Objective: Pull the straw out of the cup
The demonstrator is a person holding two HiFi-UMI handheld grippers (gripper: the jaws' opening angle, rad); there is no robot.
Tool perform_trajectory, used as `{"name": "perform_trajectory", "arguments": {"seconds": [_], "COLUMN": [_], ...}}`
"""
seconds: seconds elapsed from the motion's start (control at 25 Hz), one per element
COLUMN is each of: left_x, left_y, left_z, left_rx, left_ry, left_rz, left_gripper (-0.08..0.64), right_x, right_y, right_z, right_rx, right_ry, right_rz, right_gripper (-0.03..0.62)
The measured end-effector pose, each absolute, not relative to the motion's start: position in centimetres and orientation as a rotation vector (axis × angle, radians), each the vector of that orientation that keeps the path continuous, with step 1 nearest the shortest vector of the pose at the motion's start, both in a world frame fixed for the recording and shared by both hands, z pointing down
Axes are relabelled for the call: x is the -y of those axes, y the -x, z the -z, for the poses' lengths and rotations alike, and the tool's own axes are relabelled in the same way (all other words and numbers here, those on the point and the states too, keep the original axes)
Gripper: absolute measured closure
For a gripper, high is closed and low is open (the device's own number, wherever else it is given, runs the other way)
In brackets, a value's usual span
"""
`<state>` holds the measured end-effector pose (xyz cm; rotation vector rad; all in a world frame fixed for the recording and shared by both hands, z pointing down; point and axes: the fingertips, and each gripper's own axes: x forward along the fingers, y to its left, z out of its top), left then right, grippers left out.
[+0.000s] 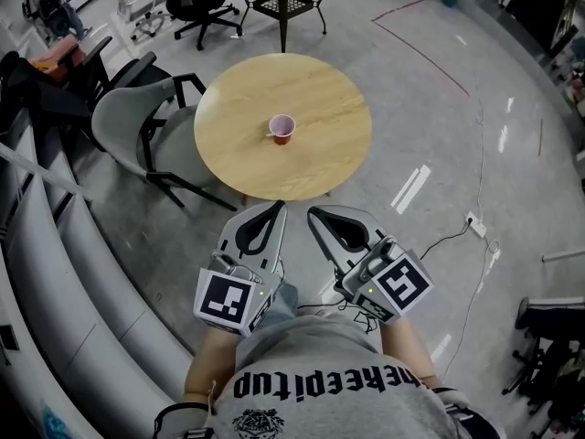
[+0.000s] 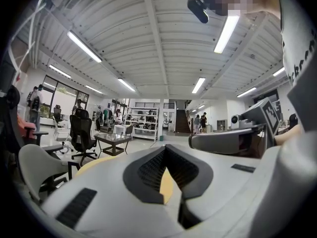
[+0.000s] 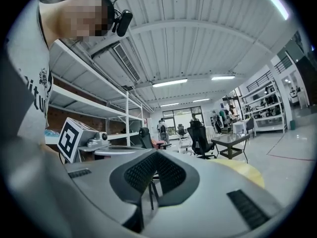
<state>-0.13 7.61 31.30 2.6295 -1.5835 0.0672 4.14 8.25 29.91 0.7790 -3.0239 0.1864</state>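
The left gripper [image 1: 279,206] and right gripper [image 1: 312,211] hang pressed together and empty; the light, crushable straw [image 1: 271,134] in the cup [image 1: 283,129] wants gentle pinching high up.

Left tool [image 1: 277,208] and right tool [image 1: 313,212] lie side by side just ahead of the torso [image 1: 338,373], tips converging; jaws of each together, empty.

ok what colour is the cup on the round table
The cup is red, paler pinkish inside; head view shows it best.
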Motion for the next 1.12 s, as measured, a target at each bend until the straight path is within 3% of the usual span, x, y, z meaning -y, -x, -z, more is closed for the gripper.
{"name": "perform_trajectory", "arguments": {"seconds": [1.12], "left_x": [4.4], "left_y": [7.3], "left_z": [-33.4], "left_rx": [1.423], "left_ry": [-2.659], "left_rz": [-0.075], "left_gripper": [0.536], "right_x": [3.6], "right_y": [2.9], "right_z": [-32.0], "right_rx": [2.921], "right_ry": [-0.932], "right_rz": [-0.260], "right_gripper": [0.580]}}
